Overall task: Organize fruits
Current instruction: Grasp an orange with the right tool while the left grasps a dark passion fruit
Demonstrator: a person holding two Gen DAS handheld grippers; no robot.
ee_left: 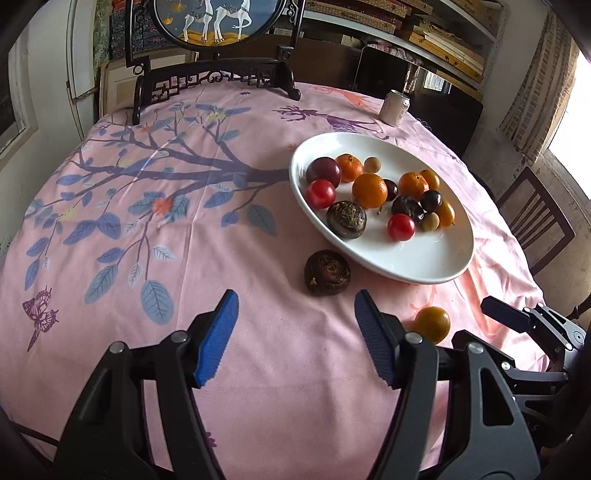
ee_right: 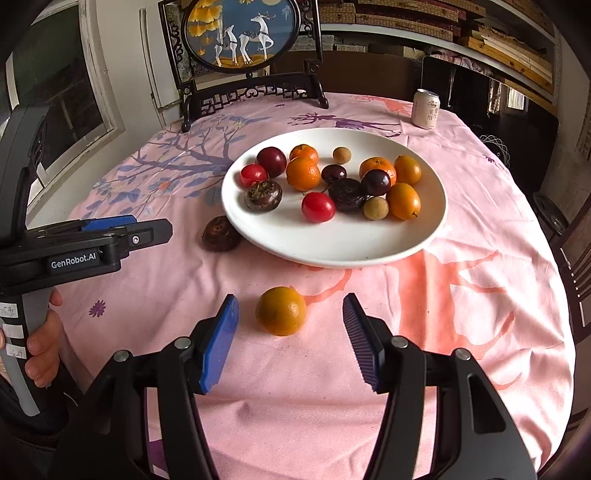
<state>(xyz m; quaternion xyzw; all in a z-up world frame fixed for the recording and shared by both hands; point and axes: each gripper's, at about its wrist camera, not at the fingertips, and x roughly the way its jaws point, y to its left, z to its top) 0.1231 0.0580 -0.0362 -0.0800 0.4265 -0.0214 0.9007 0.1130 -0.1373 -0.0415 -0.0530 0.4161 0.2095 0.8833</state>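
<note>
A white plate holds several fruits: oranges, red and dark plums, small tan longans and dark brown water chestnuts. A dark brown water chestnut lies on the cloth just left of the plate. A yellow-orange fruit lies on the cloth in front of the plate. My left gripper is open and empty, just short of the water chestnut. My right gripper is open, with the yellow-orange fruit between its fingertips, untouched.
A pink printed cloth covers the round table. A drink can stands at the far right. A dark wooden stand with a round deer picture stands at the back. A chair is at the right.
</note>
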